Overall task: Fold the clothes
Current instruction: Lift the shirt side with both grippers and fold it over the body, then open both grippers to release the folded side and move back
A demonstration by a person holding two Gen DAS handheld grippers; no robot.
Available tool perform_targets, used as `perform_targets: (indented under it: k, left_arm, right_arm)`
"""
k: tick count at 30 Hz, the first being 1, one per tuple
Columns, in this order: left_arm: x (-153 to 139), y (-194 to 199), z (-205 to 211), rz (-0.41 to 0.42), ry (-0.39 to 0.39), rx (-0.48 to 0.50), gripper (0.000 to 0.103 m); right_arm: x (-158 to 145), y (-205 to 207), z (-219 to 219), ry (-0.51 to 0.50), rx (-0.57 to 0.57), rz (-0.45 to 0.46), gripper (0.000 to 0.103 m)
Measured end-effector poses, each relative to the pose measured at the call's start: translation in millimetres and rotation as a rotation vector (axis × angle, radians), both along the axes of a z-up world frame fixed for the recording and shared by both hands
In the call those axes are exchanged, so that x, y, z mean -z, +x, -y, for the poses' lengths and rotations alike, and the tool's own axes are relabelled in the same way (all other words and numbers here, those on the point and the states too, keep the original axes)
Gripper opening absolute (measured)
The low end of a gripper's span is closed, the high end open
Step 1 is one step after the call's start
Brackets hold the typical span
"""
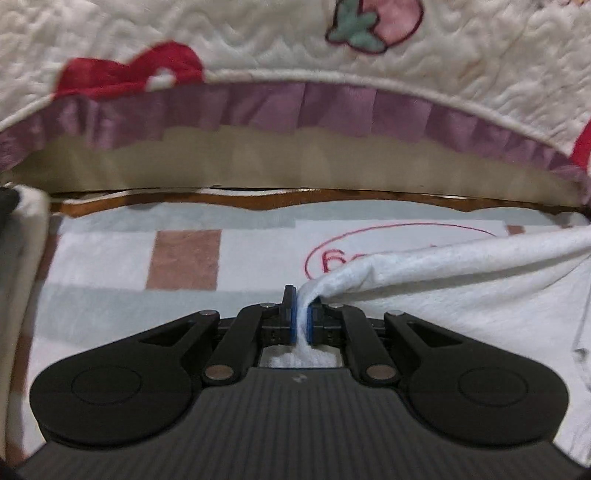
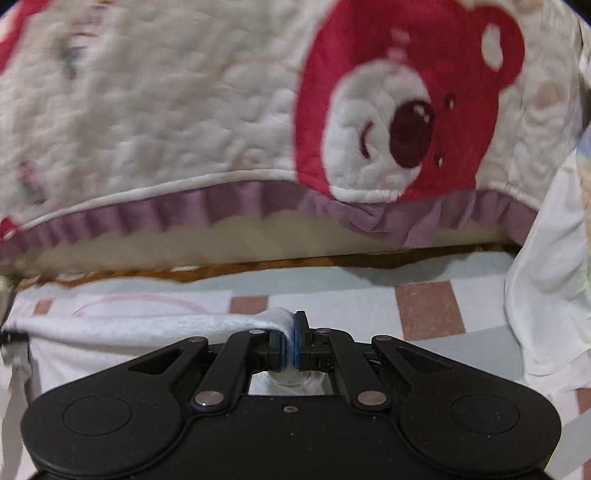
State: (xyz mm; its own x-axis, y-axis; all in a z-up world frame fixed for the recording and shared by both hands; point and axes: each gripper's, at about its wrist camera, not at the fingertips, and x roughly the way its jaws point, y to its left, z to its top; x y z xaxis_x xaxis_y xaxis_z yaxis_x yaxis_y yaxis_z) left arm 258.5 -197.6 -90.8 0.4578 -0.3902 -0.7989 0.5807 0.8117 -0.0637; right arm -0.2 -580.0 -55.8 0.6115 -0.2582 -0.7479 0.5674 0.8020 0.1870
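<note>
Left tool and right tool each pinch one end of the white garment; its taut edge spans left-right between them, low over the checked sheet, quilt beyond.

Two black two-finger grippers are in view, the left gripper and the right gripper, each clamped on one white knit garment. Beneath that garment lies one checked pale-blue, white and brown sheet. Beyond the garment hangs one cream quilted blanket with a purple ruffle, showing one red bear face and one pink strawberry.
</note>
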Motion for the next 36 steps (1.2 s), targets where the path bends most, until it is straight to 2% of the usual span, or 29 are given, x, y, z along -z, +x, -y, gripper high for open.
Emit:
perform_targets:
  k: [3,4,6,7,8,10,12,14,16,19,22,25,29,32,36]
  left_arm:
    - [15,13,19,0.061,0.020,-0.001,0.006]
    - [18,16,18,0.058,0.007,-0.020,0.010]
    - [24,22,14,0.044,-0.027,-0.065,0.024]
    - [27,25,12,0.037,-0.044,-0.087,0.038]
    - [30,28,10,0.030,-0.060,-0.110,0.042]
    - [17,24,-6,0.029,-0.146,-0.104,0.042]
    - [0,16,-23,0.054,-0.210,-0.078,0.043]
    - [-18,2,-44,0.098,-0.239,-0.081,0.053]
    - [-27,-13,-71,0.091,-0.261,-0.098,0.056]
    - [-21,-34,-116,0.040,-0.246,-0.148,0.056]
    - [-8,-46,-152,-0.013,-0.175,-0.209,0.056]
    - [-2,-62,-183,-0.044,-0.162,-0.267,0.055]
    - [8,-74,-206,-0.142,-0.216,-0.296,0.056]
    - [10,-83,-212,-0.145,-0.230,-0.280,0.056]
    - [9,-85,-208,-0.144,-0.276,-0.216,0.056]
  right_arm:
    - [17,24,12,-0.008,0.026,-0.028,0.005]
    - [24,30,16,0.009,0.034,-0.048,0.011]
    - [40,39,27,0.074,0.053,-0.103,0.015]
    - [42,37,28,0.076,0.068,-0.094,0.026]
    - [39,28,26,0.072,0.069,-0.053,0.037]
    - [30,9,22,0.073,0.040,0.023,0.043]
    - [18,-16,13,0.032,-0.005,0.074,0.044]
    - [9,-44,3,-0.009,-0.025,0.098,0.046]
    - [8,-73,-8,-0.027,-0.024,0.106,0.046]
    - [16,-112,-29,-0.005,-0.019,0.123,0.046]
    - [25,-124,-54,0.032,-0.045,0.118,0.046]
    - [34,-109,-84,0.102,-0.108,0.129,0.046]
    - [43,-63,-136,0.224,-0.213,0.156,0.046]
    - [50,-25,-181,0.303,-0.317,0.145,0.046]
    - [56,6,-244,0.320,-0.478,0.085,0.046]
